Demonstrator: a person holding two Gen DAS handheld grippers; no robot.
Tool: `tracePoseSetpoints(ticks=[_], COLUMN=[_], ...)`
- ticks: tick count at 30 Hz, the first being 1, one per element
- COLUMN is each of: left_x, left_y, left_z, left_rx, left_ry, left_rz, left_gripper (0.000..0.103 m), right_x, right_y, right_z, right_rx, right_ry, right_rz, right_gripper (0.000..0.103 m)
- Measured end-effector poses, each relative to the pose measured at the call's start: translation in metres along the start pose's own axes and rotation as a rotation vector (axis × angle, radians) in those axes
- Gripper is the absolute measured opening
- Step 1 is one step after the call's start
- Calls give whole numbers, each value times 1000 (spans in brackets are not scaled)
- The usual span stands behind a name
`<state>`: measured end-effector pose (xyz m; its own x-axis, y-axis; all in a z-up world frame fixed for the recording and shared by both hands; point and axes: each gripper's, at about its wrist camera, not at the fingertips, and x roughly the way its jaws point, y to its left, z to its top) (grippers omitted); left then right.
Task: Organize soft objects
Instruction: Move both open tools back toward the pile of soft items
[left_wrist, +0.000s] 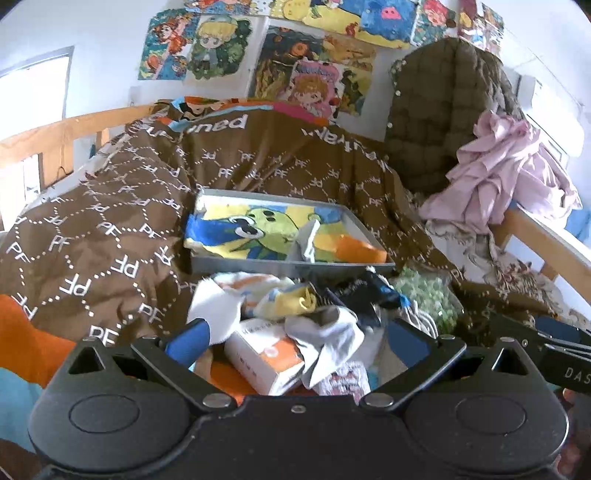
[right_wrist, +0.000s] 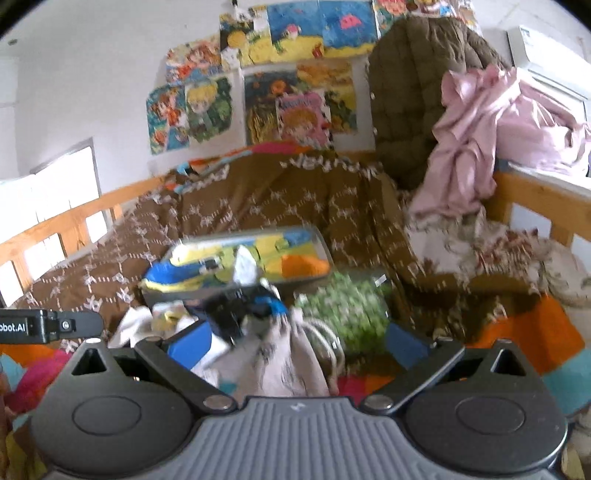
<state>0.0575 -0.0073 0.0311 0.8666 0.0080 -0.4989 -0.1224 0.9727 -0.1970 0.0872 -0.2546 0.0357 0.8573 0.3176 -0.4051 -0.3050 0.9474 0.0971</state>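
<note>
Socks (left_wrist: 325, 325) and other small cloth bits sit in a loose pile on the bed, just in front of the tray (left_wrist: 207, 264). Tray holds a cartoon towel (left_wrist: 258, 229) and one grey piece (left_wrist: 306, 240), so you're early: most of the pile is left. Left hand-held gripper (left_wrist: 295, 343) spread wide over the pile, empty. Right hand-held gripper (right_wrist: 295, 341) also spread wide, gripping nothing; its view is blurred.

Bright daylight enters from a window (left_wrist: 33, 85) far left of the left gripper (left_wrist: 295, 343), blown out to white. That view is sharp centrally. The right wrist view is motion-smeared throughout. Both bend strongly at the edges, with dark corners.
</note>
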Motion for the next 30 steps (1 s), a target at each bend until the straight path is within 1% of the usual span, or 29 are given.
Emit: tracePoseSetpoints(ticks=[6, 9, 16, 23, 30], left_x=[6, 7, 13, 17, 22], left_y=[-10, -13, -12, -9, -19], left_z=[-14, -20, -31, -39, -49], left_rx=[43, 61, 79, 80, 139], left_ry=[39, 53, 94, 128, 139], left_rz=[-18, -24, -25, -25, -72], left_gripper=[102, 102, 102, 102, 102], right_x=[7, 15, 24, 29, 36], right_y=[-2, -4, -5, -3, -3], right_z=[-6, -9, -14, -15, -15], right_rx=[-4, 8, 12, 8, 16], right_ry=[64, 114, 171, 192, 208], right_rz=[-21, -12, 7, 13, 19], right_gripper=[103, 103, 103, 103, 103])
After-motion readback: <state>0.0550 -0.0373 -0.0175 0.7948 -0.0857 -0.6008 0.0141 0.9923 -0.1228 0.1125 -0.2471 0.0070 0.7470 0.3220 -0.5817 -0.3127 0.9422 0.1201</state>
